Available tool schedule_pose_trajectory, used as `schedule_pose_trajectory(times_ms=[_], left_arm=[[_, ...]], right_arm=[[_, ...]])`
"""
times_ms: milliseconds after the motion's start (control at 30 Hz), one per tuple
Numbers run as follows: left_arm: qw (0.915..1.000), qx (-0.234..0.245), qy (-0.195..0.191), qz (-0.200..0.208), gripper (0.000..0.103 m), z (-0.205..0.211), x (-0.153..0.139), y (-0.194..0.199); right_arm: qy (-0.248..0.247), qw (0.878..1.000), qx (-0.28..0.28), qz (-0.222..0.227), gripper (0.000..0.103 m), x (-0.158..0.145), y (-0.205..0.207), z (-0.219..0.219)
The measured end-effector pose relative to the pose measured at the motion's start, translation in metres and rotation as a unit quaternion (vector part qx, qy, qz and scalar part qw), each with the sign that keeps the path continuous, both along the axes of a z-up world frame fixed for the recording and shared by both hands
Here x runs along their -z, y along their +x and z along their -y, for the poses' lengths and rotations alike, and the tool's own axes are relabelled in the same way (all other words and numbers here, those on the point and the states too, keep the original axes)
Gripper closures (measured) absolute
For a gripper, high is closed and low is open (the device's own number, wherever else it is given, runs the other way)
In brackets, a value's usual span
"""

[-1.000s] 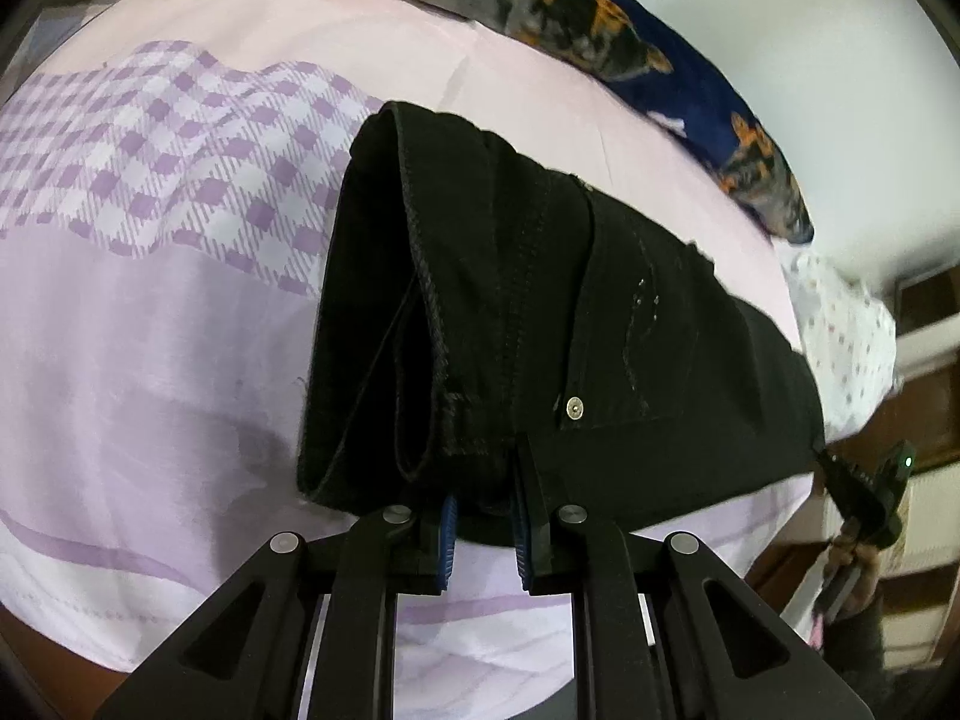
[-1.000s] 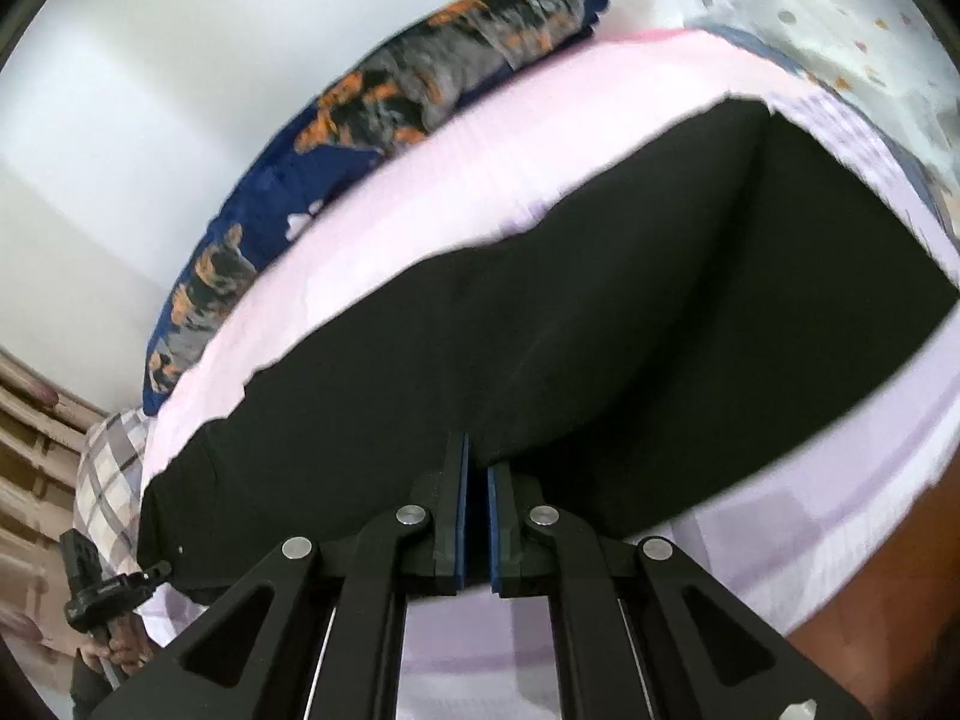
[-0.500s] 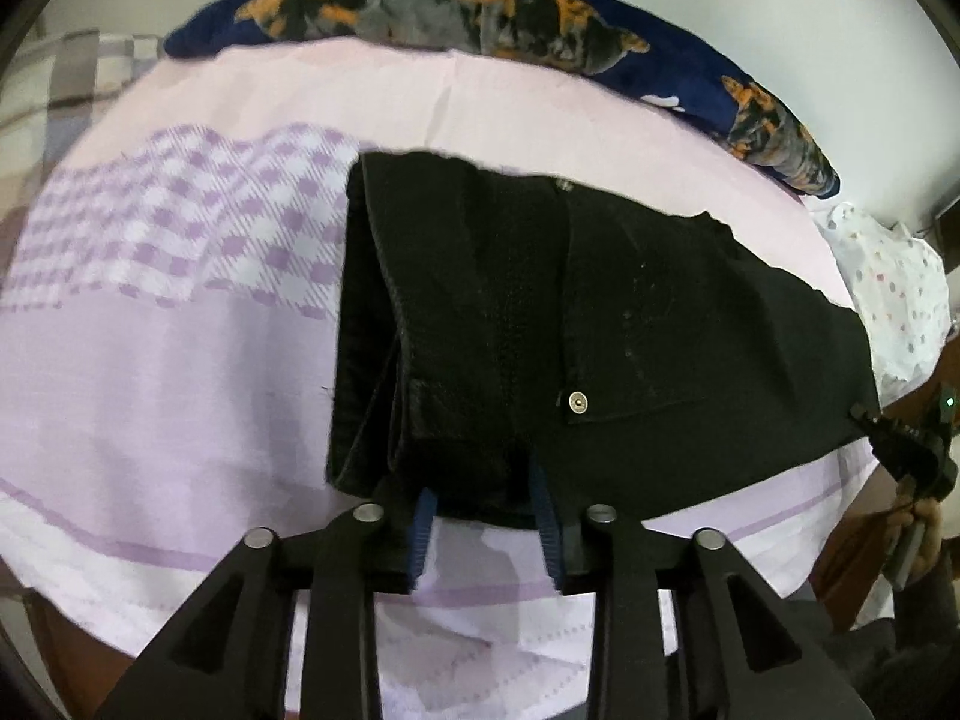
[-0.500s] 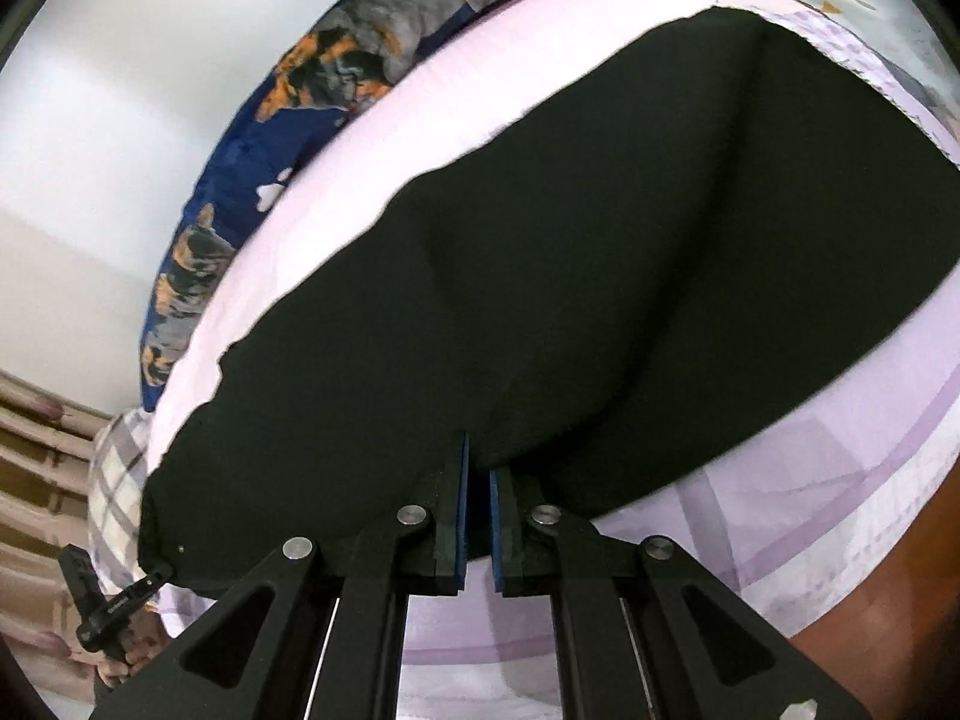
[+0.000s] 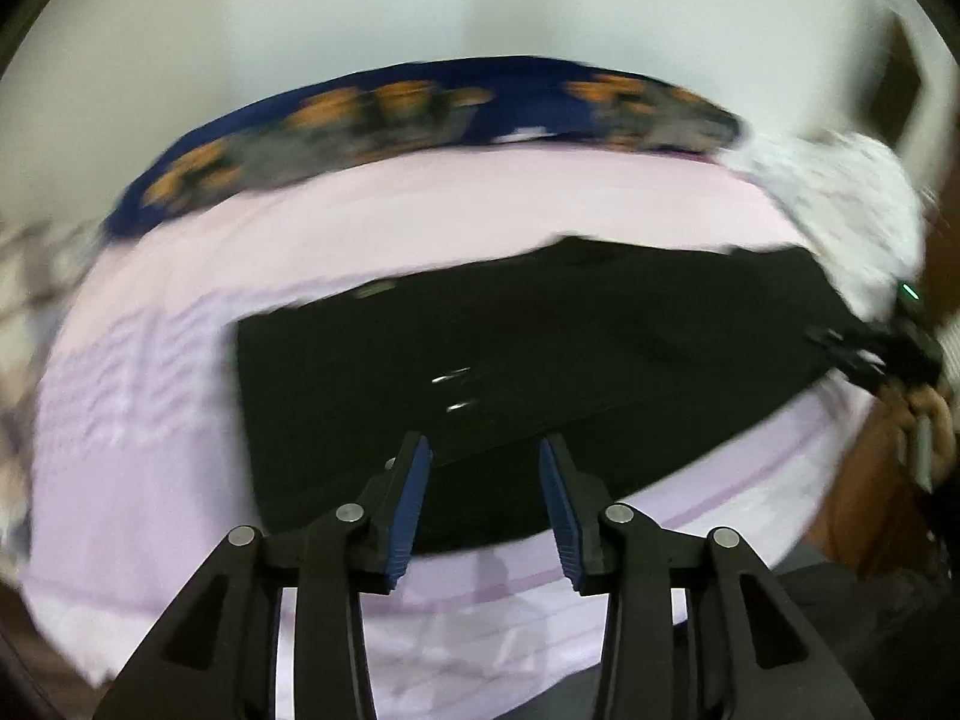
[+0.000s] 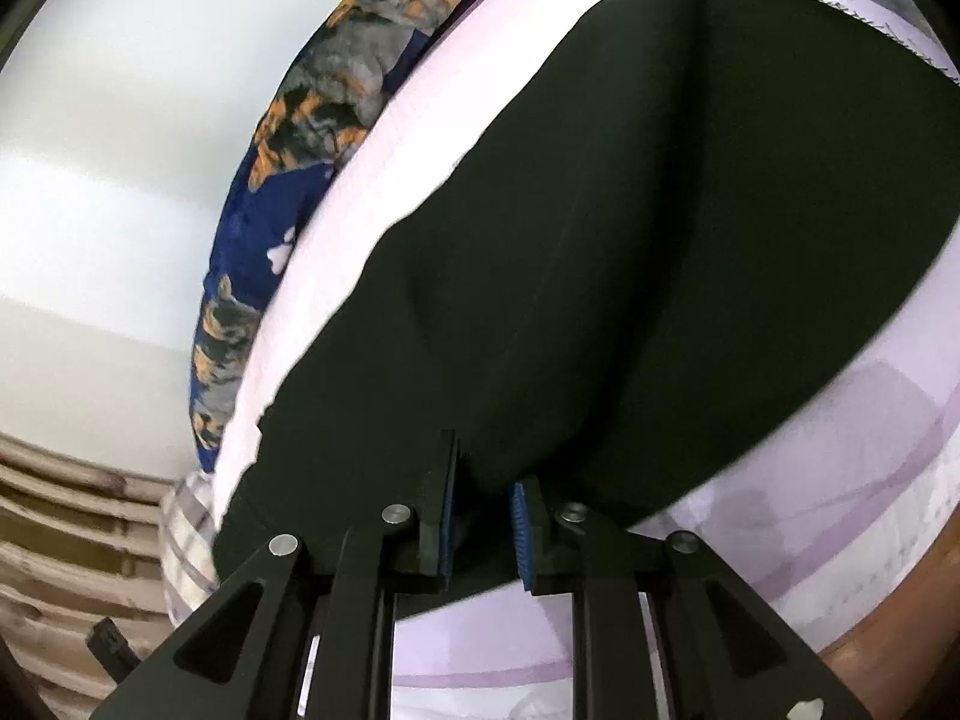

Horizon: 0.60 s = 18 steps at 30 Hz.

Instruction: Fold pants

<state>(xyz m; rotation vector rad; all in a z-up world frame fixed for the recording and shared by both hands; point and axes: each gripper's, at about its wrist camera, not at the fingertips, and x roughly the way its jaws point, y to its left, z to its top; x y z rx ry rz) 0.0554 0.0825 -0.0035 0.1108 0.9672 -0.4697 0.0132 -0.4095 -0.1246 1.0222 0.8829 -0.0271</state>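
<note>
Pants: black jeans lying folded lengthwise on lilac bedsheet | left gripper: jaws just opening, empty, clear of cloth | right gripper: narrow, just opening, hem edge between pads | handling: heavy limp denim, pinch waistband and hems

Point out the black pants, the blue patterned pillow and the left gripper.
black pants point(image 5: 600, 348): left wrist view, flat middle of the folded cloth.
blue patterned pillow point(image 5: 510, 111): left wrist view, blue stretch of its middle.
left gripper point(image 5: 483, 450): left wrist view, midway between its fingertips.
</note>
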Motion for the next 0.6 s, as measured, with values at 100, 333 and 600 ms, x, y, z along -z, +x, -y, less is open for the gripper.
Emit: schedule_pose_trajectory(times_ms=[100, 333, 600], left_arm=[[0.9978, 0.065, -0.008, 0.002, 0.06, 0.051, 0.005, 0.004], [0.9804, 0.196, 0.001, -0.013, 0.059, 0.163, 0.032, 0.005], [0.9671, 0.252, 0.023, -0.029, 0.059, 0.239, 0.065, -0.005]], right_arm=[[0.0, 1.0, -0.007, 0.005, 0.086, -0.006, 0.006, 0.003], [0.014, 1.0, -0.019, 0.009, 0.086, -0.017, 0.021, 0.006], [0.032, 0.999, -0.023, 0.018, 0.086, -0.025, 0.028, 0.012]])
